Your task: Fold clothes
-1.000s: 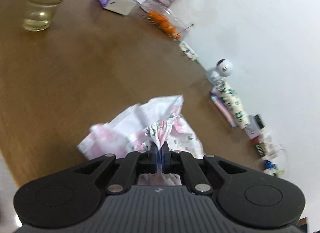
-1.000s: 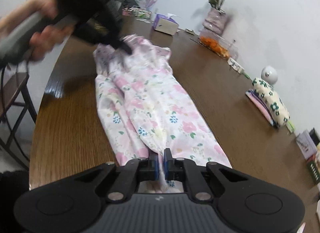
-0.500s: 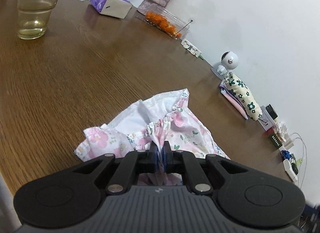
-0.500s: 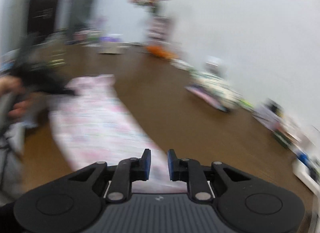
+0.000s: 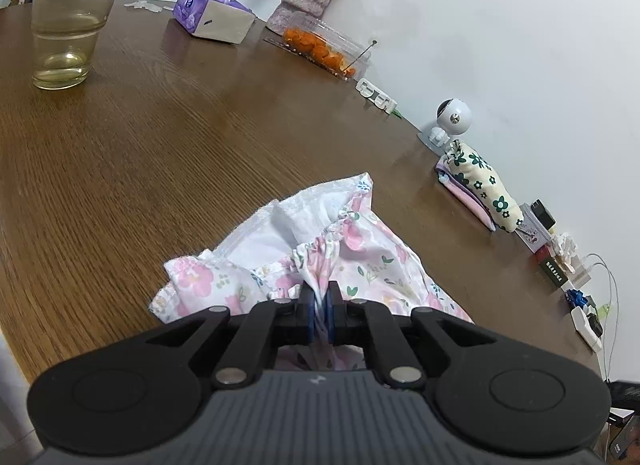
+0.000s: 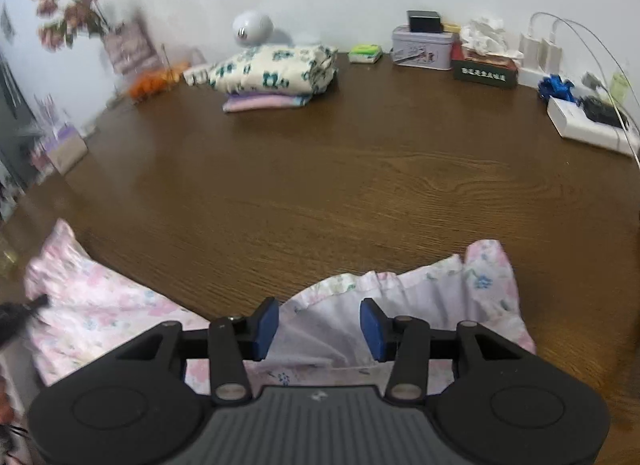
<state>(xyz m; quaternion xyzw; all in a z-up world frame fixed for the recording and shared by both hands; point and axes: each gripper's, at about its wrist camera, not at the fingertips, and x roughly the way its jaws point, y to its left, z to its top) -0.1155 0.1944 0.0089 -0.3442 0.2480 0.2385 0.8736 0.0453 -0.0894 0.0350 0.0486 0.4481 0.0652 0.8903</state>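
Changes: a second ago the right tool (image 6: pixel 319 323) was clamped on the hem of the garment (image 6: pixel 460 301), looking down its length toward the left tool; it now faces the wall, jaws just opened and standing partly apart, pads clear of the cloth. White lining and ruffled edge lie between and beyond its fingers (image 6: pixel 267 323), bunched on the counter (image 6: pixel 340 185). Left tool (image 5: pixel 319 305): little changed, pinched tight on a gathered fold of the garment (image 5: pixel 360 249), which spreads crumpled ahead of it on the counter (image 5: pixel 160 145). Folded clothes (image 6: pixel 276 73) stacked at the far edge.
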